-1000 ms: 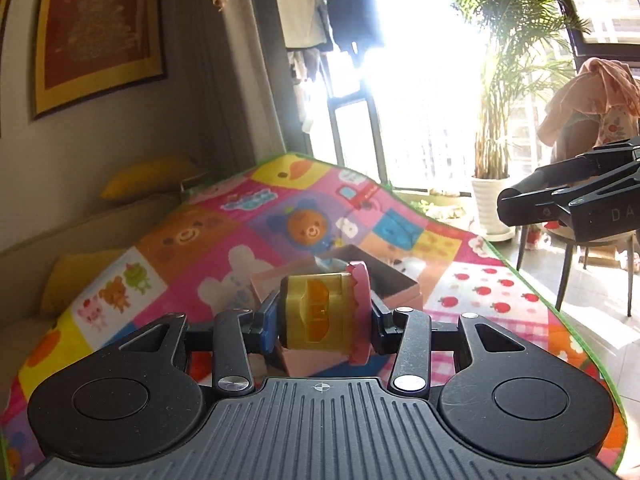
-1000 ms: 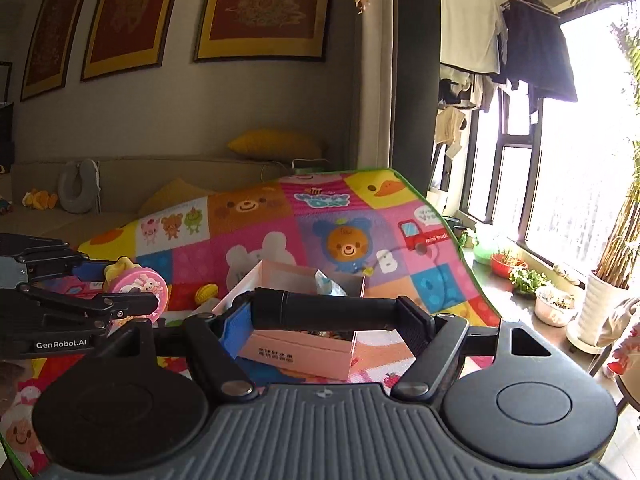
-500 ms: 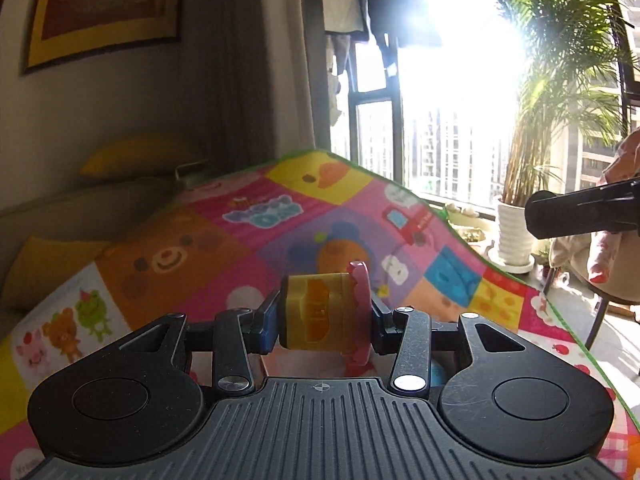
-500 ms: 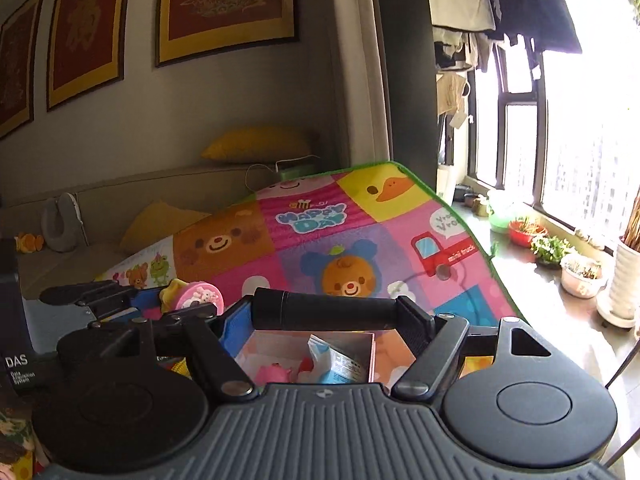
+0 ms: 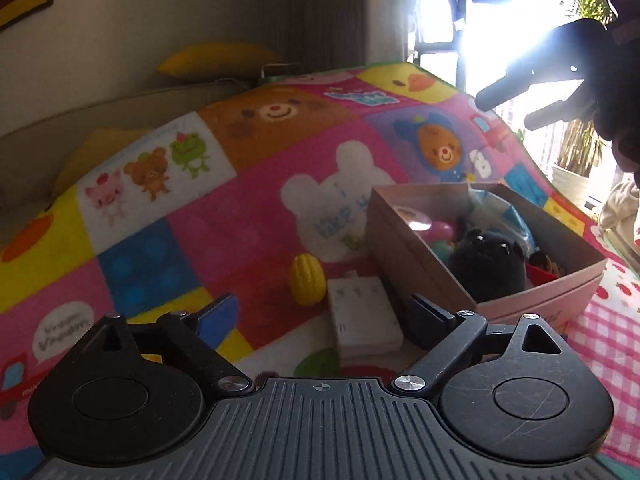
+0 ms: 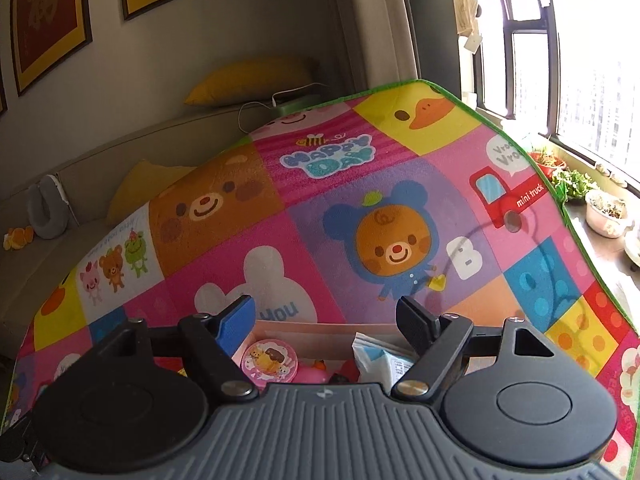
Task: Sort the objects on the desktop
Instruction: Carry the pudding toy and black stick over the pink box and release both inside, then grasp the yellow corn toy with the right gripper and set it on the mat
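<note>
My left gripper (image 5: pixel 320 312) hangs low over the mat, its jaws opening wide with nothing gripped. Past its fingertips a white plug block (image 5: pixel 362 316) and a yellow ribbed toy (image 5: pixel 307 284) lie on the mat. To their right stands the pink cardboard box (image 5: pixel 416 256) with a black plush (image 5: pixel 486 260) and other toys inside. My right gripper (image 6: pixel 326 308) is above the box (image 6: pixel 304 328), its jaws opening and empty. Below it in the box lie the pink round-lidded toy (image 6: pixel 269 360) and a blue-white packet (image 6: pixel 380 356). The right gripper's fingers (image 5: pixel 520 80) show at the left view's top right.
The colourful cartoon play mat (image 6: pixel 360 184) covers the surface, with its green edge (image 6: pixel 580 240) dropping off on the right. A sofa with yellow cushions (image 6: pixel 248 80) lies behind. Potted plants (image 6: pixel 604 212) stand by the window.
The left jaws opened and the yellow-and-pink toy left them; it now lies in the box. The black cylinder is gone from the right jaws. Both grippers moved over the box, the left one lower.
</note>
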Demonstrator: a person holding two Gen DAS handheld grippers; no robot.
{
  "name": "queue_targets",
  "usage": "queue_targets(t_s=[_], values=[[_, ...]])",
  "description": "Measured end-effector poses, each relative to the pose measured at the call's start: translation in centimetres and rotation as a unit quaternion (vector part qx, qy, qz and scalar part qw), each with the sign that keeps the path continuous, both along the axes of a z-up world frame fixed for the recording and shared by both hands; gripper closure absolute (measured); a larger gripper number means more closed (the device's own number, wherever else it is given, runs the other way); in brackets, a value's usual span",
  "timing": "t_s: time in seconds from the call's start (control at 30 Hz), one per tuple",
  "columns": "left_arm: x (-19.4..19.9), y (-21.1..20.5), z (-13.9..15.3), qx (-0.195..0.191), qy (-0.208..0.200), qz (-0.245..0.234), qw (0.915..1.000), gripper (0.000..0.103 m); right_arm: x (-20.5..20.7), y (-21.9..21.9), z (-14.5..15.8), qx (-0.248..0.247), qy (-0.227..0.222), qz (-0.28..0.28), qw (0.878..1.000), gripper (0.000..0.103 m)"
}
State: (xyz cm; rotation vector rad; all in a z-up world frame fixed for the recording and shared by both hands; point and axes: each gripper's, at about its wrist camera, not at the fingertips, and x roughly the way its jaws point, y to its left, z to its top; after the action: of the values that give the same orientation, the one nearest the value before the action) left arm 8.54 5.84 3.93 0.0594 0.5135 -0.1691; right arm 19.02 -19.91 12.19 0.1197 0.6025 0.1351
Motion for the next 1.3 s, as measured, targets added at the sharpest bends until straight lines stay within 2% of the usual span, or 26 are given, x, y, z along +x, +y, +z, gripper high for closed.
queue_targets(t_s=[0.07, 0.17, 0.23, 0.27, 0.3, 0.47, 0.57, 0.67, 0.73, 0.77, 0.8, 0.83, 0.9, 0.97, 1.13, 1.23, 1.3], values=[[-0.9, 0.6, -0.8, 0.007, 0.006, 0.014, 0.9999, 0.006, -0.5, 1.2, -0.4, -0.016, 0.004, 0.008, 1.0, 0.025], [-2.0, 1.9, -1.5, -0.006, 0.014, 0.037, 0.9992, 0.001, -1.2, 3.6, -0.7, -0.037, 0.009, 0.035, 0.999, 0.028], [-2.5, 2.4, -1.7, -0.014, 0.023, 0.041, 0.9988, 0.001, -1.4, 6.1, -1.1, -0.05, 0.03, 0.069, 0.996, 0.041], [-2.8, 2.7, -1.7, -0.015, 0.025, 0.042, 0.9987, 0.001, -1.3, 7.4, -1.5, -0.057, 0.044, 0.086, 0.994, 0.056], [-3.2, 2.9, -1.8, -0.014, 0.025, 0.044, 0.9986, 0.001, -1.1, 8.9, -2.0, -0.059, 0.064, 0.105, 0.991, 0.064], [-4.4, 4.0, -2.3, -0.01, 0.018, 0.065, 0.9976, 0.0, 1.2, 15.5, -5.1, -0.062, 0.124, 0.136, 0.981, 0.062], [-4.8, 4.8, -2.9, -0.03, 0.026, 0.067, 0.9969, 0.0, 4.2, 18.7, -7.7, -0.075, 0.157, 0.117, 0.978, 0.056], [-5.3, 5.3, -2.8, -0.046, 0.011, 0.072, 0.9963, 0.0, 6.8, 20.8, -10.3, -0.111, 0.171, 0.082, 0.976, 0.046], [-5.3, 5.4, -2.9, -0.052, 0.013, 0.073, 0.9959, 0.0, 7.5, 21.4, -11.6, -0.119, 0.19, 0.078, 0.971, 0.047], [-5.2, 5.5, -2.9, -0.056, 0.016, 0.072, 0.9957, 0.0, 7.5, 21.6, -12.1, -0.121, 0.199, 0.083, 0.969, 0.056], [-5.1, 5.6, -2.9, -0.06, 0.019, 0.07, 0.9956, 0.0, 7.2, 21.8, -12.1, -0.121, 0.203, 0.094, 0.967, 0.07], [-5.1, 5.8, -2.9, -0.064, 0.021, 0.069, 0.9953, 0.0, 6.4, 21.8, -11.9, -0.122, 0.202, 0.106, 0.966, 0.073], [-5.1, 5.9, -3.0, -0.07, 0.022, 0.068, 0.995, 0.0, 4.6, 21.5, -10.8, -0.122, 0.186, 0.12, 0.968, 0.073], [-5.1, 5.9, -3.0, -0.07, 0.021, 0.068, 0.995, 0.0, 1.7, 20.3, -9.0, -0.102, 0.169, 0.146, 0.969, 0.073], [-5.1, 5.3, -3.0, -0.052, 0.022, 0.072, 0.9958, 0.0, -6.5, 14.5, -5.6, -0.049, 0.144, 0.175, 0.973, 0.073], [-5.2, 3.9, -2.7, -0.019, 0.013, 0.055, 0.9982, 0.0, -11.0, 10.7, -5.7, -0.041, 0.123, 0.16, 0.979, 0.073], [-5.1, 2.8, -2.6, -0.012, 0.007, 0.033, 0.9994, 0.0, -13.8, 8.5, -6.6, -0.049, 0.115, 0.144, 0.982, 0.073]])
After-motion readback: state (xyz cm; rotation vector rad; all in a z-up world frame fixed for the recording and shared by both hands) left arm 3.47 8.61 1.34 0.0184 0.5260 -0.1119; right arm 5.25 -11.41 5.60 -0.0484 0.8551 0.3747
